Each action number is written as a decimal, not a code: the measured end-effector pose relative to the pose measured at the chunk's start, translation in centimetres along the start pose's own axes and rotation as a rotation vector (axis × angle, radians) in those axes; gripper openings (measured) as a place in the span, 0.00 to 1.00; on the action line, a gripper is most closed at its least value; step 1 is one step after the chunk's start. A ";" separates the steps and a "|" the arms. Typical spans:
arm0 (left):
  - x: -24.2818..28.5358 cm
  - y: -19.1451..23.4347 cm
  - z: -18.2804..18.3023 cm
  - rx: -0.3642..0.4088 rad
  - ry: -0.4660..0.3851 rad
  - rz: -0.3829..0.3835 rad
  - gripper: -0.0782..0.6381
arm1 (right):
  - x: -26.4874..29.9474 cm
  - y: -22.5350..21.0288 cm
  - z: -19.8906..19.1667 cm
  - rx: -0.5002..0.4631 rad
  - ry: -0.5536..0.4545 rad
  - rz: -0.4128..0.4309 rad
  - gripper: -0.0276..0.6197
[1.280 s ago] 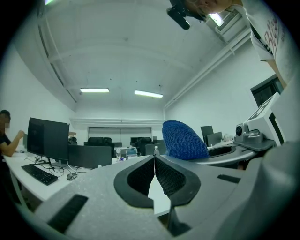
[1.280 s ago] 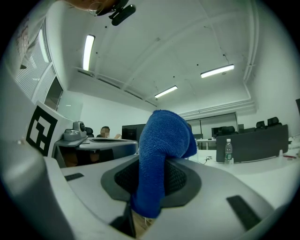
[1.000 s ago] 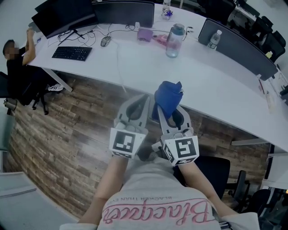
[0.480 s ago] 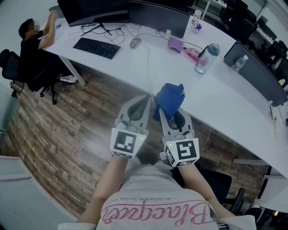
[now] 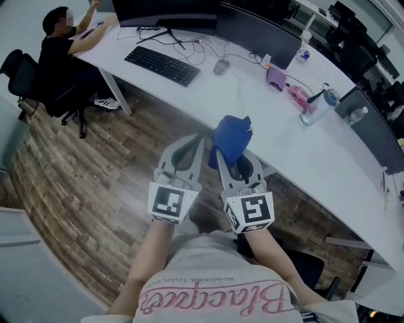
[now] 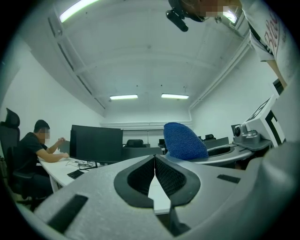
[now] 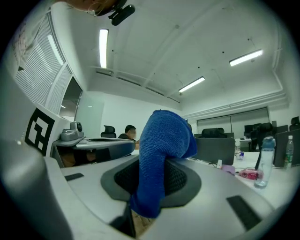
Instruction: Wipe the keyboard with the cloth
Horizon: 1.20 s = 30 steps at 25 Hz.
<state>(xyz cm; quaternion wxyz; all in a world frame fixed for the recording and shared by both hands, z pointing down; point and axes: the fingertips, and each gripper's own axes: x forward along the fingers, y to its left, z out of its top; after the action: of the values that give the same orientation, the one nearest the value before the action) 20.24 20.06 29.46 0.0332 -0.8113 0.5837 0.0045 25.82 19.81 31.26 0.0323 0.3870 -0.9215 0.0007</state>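
A black keyboard (image 5: pixel 162 65) lies on the long white desk (image 5: pixel 252 113), far ahead and to the left of both grippers. My right gripper (image 5: pixel 222 146) is shut on a blue cloth (image 5: pixel 230 140), which bulges up out of its jaws; the same blue cloth (image 7: pixel 161 159) fills the middle of the right gripper view. My left gripper (image 5: pixel 201 140) is shut with nothing in it, its jaws meeting in a thin line (image 6: pixel 154 165). Both grippers are held side by side in front of the person's body, over the wooden floor, short of the desk.
On the desk stand dark monitors (image 5: pixel 164 11), a mouse (image 5: pixel 220 66), a purple box (image 5: pixel 276 78), a pink item and a water bottle (image 5: pixel 317 108). A person (image 5: pixel 60 47) sits at the desk's far left on an office chair. Wooden floor (image 5: pixel 95 170) lies below.
The view has swung left: the keyboard and seated person have shifted right and nearer in the head view. Both grippers keep their pose, the cloth still held.
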 end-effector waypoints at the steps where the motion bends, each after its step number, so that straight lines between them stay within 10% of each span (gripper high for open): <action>1: -0.3 1.4 -0.2 -0.004 0.002 0.012 0.12 | 1.2 0.8 0.1 -0.003 0.000 0.009 0.19; 30: -4.9 24.4 -1.4 0.030 0.019 0.239 0.12 | 19.4 14.5 1.6 -0.078 0.005 0.236 0.19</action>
<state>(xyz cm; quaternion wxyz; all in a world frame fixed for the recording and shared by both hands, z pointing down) -4.45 16.93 29.93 0.0390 -0.7354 0.6765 -0.0079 1.81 16.09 31.16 0.0496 0.2743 -0.9599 -0.0305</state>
